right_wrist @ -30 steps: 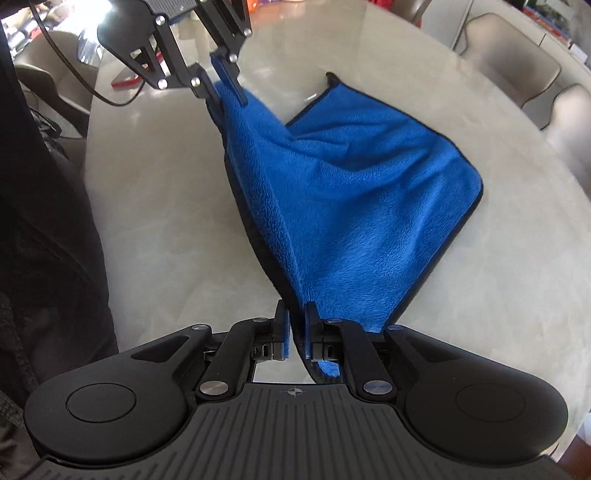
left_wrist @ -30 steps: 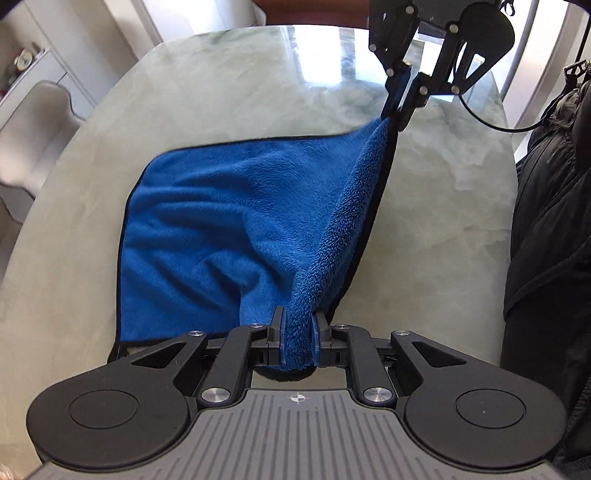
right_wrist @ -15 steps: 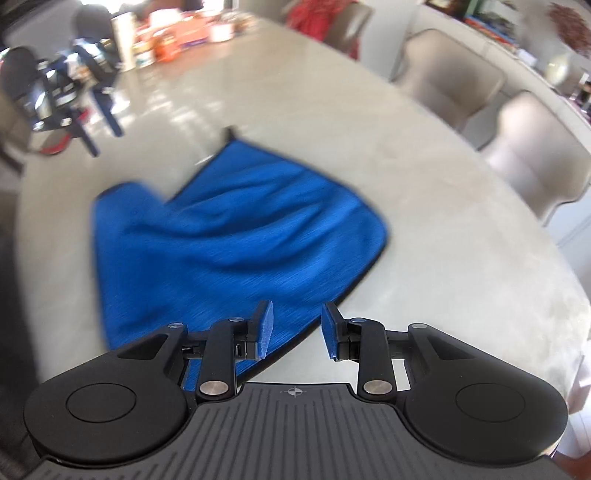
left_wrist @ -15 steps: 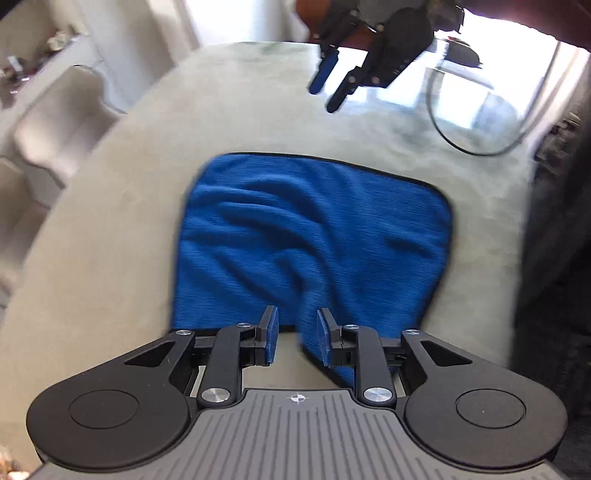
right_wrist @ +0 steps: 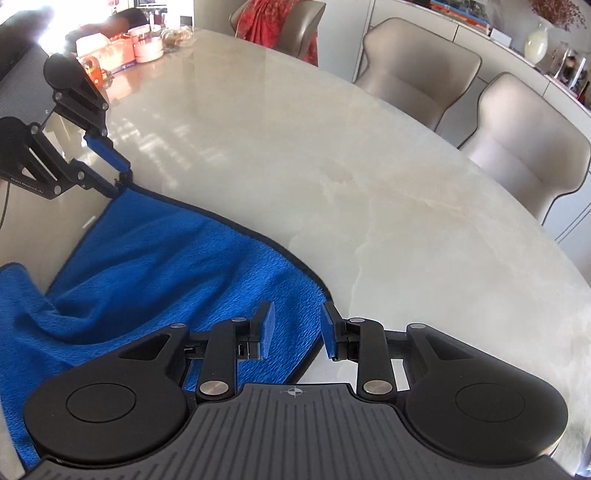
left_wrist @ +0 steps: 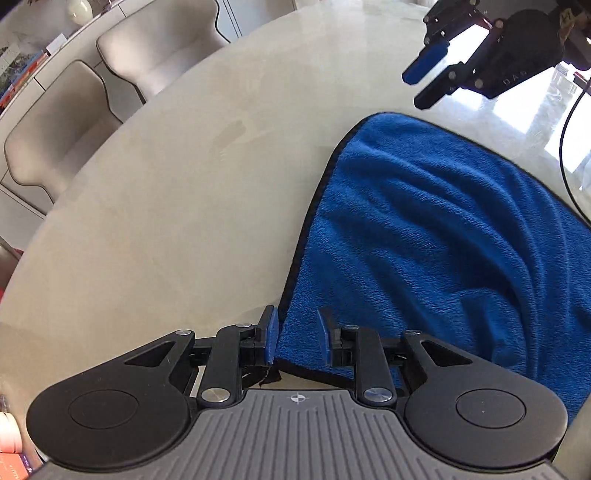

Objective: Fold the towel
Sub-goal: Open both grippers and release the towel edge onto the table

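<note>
My left gripper [left_wrist: 295, 334] and right gripper [right_wrist: 293, 328], both parted and empty, straddle towel [left_wrist: 424, 240] corners at six o'clock; one fold lies rumpled, more remain.

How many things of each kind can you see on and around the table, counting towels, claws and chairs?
Blue towel: 1
Claws: 2, the left claw and the right claw, both open
Beige chairs: 2, one beside the other, plus 1 chair with red cloth draped on it
Table: 1
Total: 7
</note>
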Motion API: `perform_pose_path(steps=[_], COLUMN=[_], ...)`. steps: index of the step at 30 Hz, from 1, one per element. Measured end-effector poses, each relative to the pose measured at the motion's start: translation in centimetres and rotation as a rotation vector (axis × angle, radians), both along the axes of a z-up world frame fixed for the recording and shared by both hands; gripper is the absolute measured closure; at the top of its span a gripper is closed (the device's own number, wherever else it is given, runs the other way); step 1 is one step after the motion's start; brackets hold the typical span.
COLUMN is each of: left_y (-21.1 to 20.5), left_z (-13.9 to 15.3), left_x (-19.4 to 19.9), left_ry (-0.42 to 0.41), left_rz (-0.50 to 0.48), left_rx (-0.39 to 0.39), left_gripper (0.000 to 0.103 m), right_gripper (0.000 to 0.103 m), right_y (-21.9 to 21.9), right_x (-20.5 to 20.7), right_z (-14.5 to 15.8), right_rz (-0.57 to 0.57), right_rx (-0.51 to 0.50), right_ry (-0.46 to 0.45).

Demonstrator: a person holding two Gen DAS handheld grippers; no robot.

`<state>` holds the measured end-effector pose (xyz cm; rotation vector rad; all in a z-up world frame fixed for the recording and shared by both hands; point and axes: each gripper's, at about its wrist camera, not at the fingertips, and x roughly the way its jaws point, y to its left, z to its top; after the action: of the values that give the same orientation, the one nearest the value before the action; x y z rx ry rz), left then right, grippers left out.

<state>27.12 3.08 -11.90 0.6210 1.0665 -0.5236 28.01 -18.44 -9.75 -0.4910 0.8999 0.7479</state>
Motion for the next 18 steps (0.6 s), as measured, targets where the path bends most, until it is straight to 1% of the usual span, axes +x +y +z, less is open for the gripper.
perform_pose_path(steps=[2,8,9,11,14,17,18], left_y=[0.3,0.8,0.9,1.0,1.2,1.4,1.4], left_z=[-0.5,-2.0,-2.2,-2.6,-2.9,-2.9,-2.9], left_x=[0.4,0.5,0.5,0.5,0.7,0.9,0.9], left_ry=[-0.001,0.013,0.014,0.016,0.015,0.012,0.011], left_rz=[0.007,-0.027,-0.029,-0.026,-0.025,-0.018,-0.023], left_rx=[0.001,0.023,0.028,0.042,0.039,0.048,0.052], left_gripper=[0.08,0.077,0.073,0.068,0.064,0.053,0.053], right_gripper=[0.074,0.074,0.073,0.073,0.073,0.073,0.073], right_y=[0.1,0.4,0.4,0.3,0.4,0.7,0.8], right_x=[1.0,2.5,2.6,2.9,3.0,3.2,3.2], right_z=[-0.6,-1.8,-2.0,-2.2,-2.6,-3.0,-3.1], right_rz=[0.0,0.021,0.024,0.028,0.033,0.037,0.037], right_rx=[-0.007,-0.041,-0.046,-0.05,-0.056,-0.07,-0.072], right_ry=[0.008,0.014,0.014,0.025,0.03,0.035,0.037])
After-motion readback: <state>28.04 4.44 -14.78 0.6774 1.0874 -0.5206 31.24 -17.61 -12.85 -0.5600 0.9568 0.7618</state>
